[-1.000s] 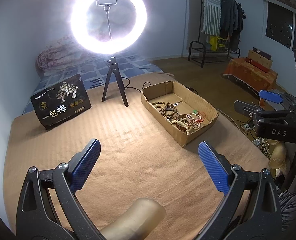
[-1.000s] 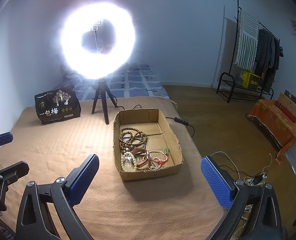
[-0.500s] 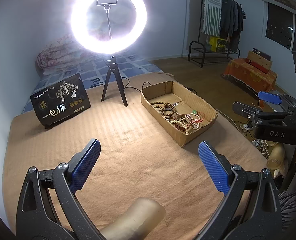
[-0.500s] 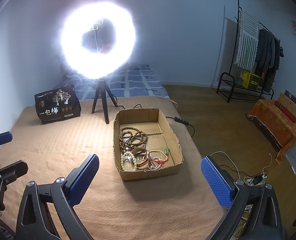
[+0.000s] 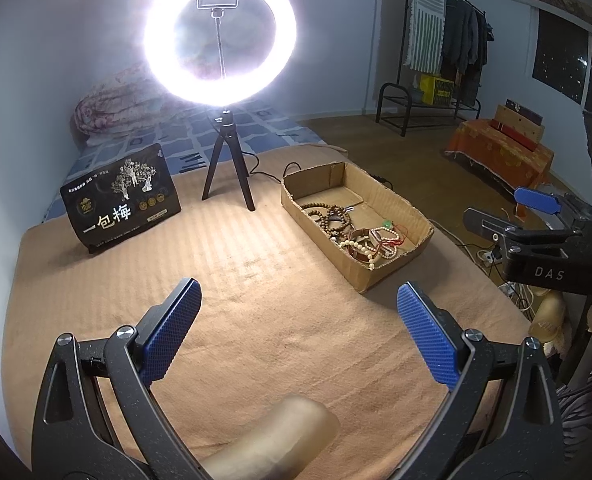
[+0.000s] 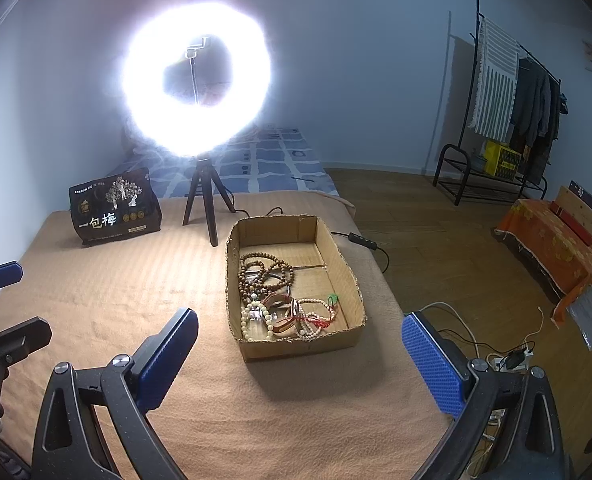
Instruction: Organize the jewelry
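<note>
The left gripper (image 5: pixel 296 328) hangs above the near part of the tan ribbed blanket (image 5: pixel 224 280) that covers the bed, its blue-padded jaws spread wide apart and empty. The right gripper (image 6: pixel 300 356) hangs over the blanket's near right corner, its jaws likewise wide apart and empty, with the shallow brown cardboard box (image 6: pixel 296 350) just beyond them. A finger (image 5: pixel 272 440) of the person shows blurred at the bottom of the left wrist view.

The cardboard box lies along the right edge of the blanket, open at the top. Inside it, a strand of dark brown wooden beads (image 6: pixel 266 270) is coiled near the middle. A tangle of cream bead bracelets (image 6: pixel 256 318) with red cord and a small green piece lies at the near end. The far end of the box floor is bare cardboard.

At the far edge of the blanket stands a lit white ring light on a black tripod (image 5: pixel 220 36). A black printed snack bag (image 5: pixel 122 196) leans upright near the far left corner. A black clothes rack with hanging garments (image 6: pixel 508 96) stands on the wooden floor at the far wall.
</note>
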Available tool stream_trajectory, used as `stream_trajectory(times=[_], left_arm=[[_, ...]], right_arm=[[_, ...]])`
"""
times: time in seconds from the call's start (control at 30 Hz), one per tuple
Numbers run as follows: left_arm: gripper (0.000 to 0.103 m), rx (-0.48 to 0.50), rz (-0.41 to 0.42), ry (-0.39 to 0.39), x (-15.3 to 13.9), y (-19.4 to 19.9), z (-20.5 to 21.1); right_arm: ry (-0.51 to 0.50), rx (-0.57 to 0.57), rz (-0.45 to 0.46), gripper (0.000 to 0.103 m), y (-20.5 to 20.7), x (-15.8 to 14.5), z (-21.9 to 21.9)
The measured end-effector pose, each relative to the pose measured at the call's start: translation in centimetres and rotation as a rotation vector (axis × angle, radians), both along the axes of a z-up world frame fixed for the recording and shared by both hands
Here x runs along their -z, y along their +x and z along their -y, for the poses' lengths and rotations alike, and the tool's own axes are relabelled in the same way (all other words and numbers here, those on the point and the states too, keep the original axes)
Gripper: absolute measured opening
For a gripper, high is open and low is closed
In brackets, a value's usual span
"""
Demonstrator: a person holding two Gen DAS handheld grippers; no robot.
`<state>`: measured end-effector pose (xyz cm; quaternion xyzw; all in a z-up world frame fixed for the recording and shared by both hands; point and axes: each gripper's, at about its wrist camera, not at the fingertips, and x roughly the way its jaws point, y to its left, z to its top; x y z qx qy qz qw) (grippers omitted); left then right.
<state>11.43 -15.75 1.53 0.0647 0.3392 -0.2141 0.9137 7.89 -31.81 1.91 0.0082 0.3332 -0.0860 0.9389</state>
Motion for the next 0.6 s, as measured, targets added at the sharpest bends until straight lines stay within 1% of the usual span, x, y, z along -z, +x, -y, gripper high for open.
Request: stream_trajectory(times=[0.4,0.6], left_arm=[[0.1,-0.015,0.0,-0.004,-0.04,-0.41,-0.34],[0.1,-0.03,0.035,0.002,-0.27,-0.77,-0.53]], right_arm=[[-0.007,-0.011,-0.012,0.103,0.01,0.44,-0.03],[-0.01,-0.024,-0.021,0.103,0.25,0.56,-0.15]])
